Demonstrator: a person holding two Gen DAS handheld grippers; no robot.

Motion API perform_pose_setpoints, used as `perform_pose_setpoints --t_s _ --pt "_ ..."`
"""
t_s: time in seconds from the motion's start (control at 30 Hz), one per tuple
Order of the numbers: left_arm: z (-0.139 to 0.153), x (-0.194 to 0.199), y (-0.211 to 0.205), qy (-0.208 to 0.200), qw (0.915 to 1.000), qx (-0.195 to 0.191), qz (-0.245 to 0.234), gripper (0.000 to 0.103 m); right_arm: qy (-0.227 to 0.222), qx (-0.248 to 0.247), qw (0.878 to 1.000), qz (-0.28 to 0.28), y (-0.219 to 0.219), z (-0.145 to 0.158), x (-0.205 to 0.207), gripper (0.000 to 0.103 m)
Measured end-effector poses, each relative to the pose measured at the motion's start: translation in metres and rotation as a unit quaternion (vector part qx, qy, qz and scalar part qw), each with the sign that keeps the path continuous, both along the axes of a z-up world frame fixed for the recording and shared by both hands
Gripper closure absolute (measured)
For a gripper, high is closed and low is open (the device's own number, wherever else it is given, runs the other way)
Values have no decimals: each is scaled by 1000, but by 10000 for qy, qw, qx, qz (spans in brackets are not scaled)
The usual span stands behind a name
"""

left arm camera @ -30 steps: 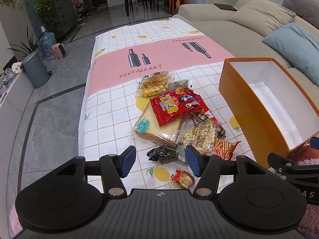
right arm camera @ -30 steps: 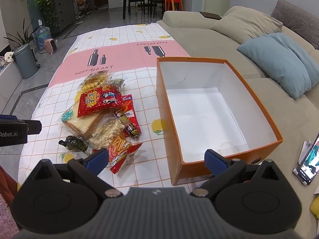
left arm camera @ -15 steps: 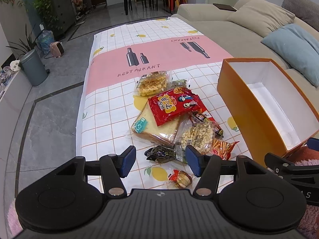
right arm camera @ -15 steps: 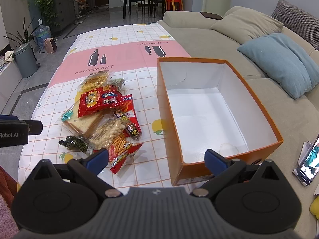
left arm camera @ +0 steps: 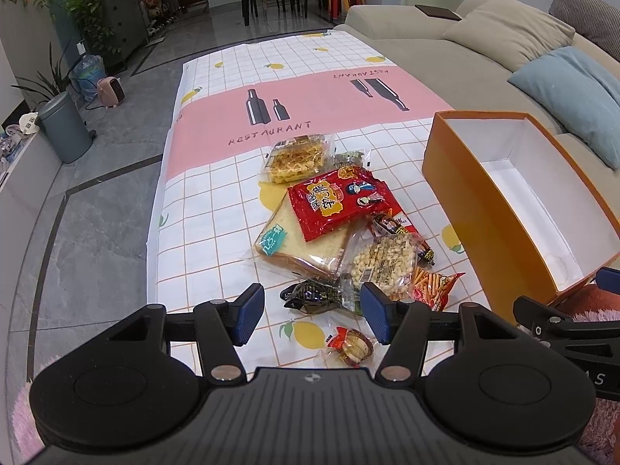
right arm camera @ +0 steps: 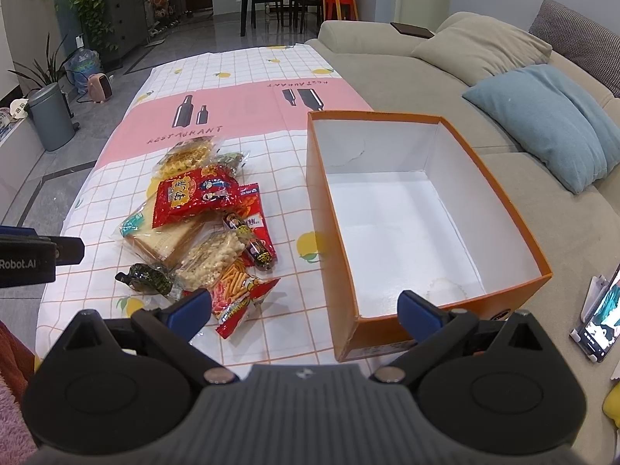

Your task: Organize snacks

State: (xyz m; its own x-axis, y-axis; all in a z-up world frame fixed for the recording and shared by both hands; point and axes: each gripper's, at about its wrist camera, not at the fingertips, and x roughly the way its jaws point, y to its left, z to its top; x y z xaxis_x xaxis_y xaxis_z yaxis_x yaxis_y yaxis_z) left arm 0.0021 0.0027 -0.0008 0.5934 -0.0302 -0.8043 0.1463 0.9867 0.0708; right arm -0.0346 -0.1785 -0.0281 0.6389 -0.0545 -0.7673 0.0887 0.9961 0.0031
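Observation:
A pile of snack packets lies on the tablecloth: a red packet (left arm camera: 336, 201) on a bagged bread slice (left arm camera: 294, 244), a waffle pack (left arm camera: 296, 157), a puffed-snack bag (left arm camera: 381, 263), a dark packet (left arm camera: 310, 294) and a small wrapped sweet (left arm camera: 350, 345). An open, empty orange box (right arm camera: 422, 209) stands right of the pile. My left gripper (left arm camera: 312, 314) is open and empty, just above the dark packet and the sweet. My right gripper (right arm camera: 306, 308) is open and empty, near the box's front left corner, by a red stick-snack bag (right arm camera: 242, 294).
The table (left arm camera: 217, 193) has a checked and pink cloth. A beige sofa (right arm camera: 387, 73) with a blue cushion (right arm camera: 542, 116) runs along the right. A phone (right arm camera: 598, 317) lies on the sofa near the box. A grey bin (left arm camera: 64, 131) stands on the floor at left.
The left gripper has drifted slightly back and left, so the pile sits a little further right and ahead. The right gripper has barely moved. Both stay open.

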Motion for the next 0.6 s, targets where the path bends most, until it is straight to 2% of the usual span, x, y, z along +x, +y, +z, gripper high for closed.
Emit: perform_pose_setpoints --t_s 0.6 --pt "0 0 0 13 10000 -6 6 36 -34 16 10000 31 -1 4 -1 4"
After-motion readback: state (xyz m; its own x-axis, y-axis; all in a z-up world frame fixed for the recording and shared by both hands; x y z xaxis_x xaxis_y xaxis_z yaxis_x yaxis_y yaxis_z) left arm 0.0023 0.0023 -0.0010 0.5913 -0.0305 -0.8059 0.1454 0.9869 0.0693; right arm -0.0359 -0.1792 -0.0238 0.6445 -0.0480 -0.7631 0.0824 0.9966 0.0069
